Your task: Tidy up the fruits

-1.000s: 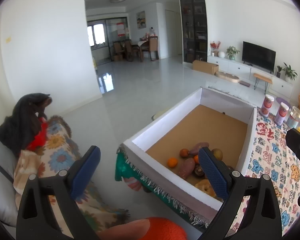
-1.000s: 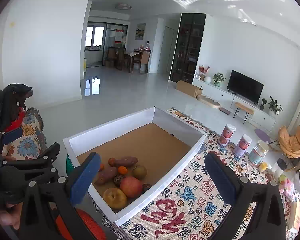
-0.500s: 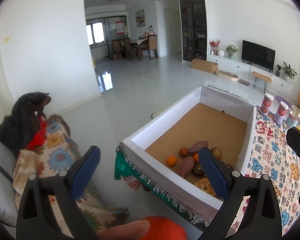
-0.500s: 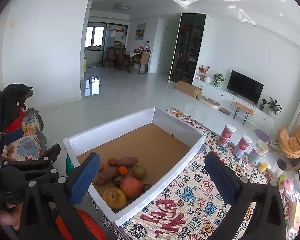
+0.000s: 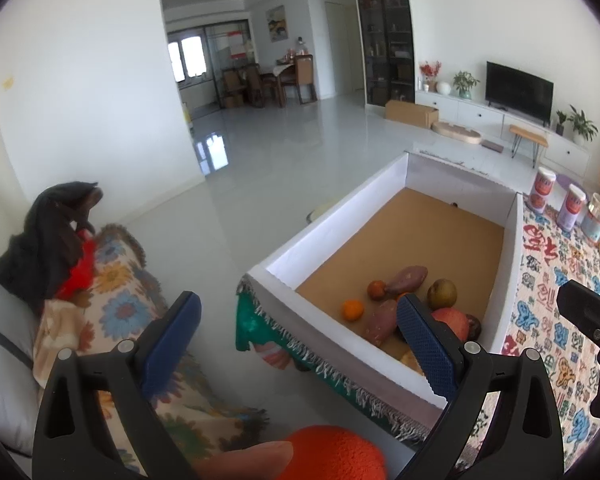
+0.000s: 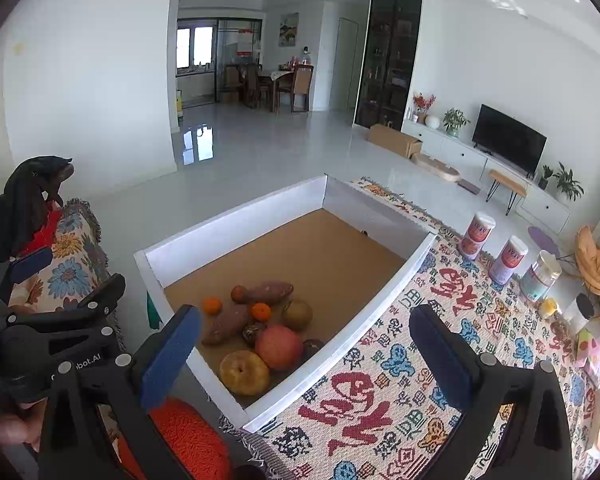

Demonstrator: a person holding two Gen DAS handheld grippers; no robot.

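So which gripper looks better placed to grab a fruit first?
Probably the right gripper: open, it has the red apple nearly centred ahead. The left gripper, also open, points past the box's corner.

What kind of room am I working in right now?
Most likely a home living room that opens onto a dining area: a TV on a low white cabinet, a dining table with chairs further back, and a sofa throw to the left.
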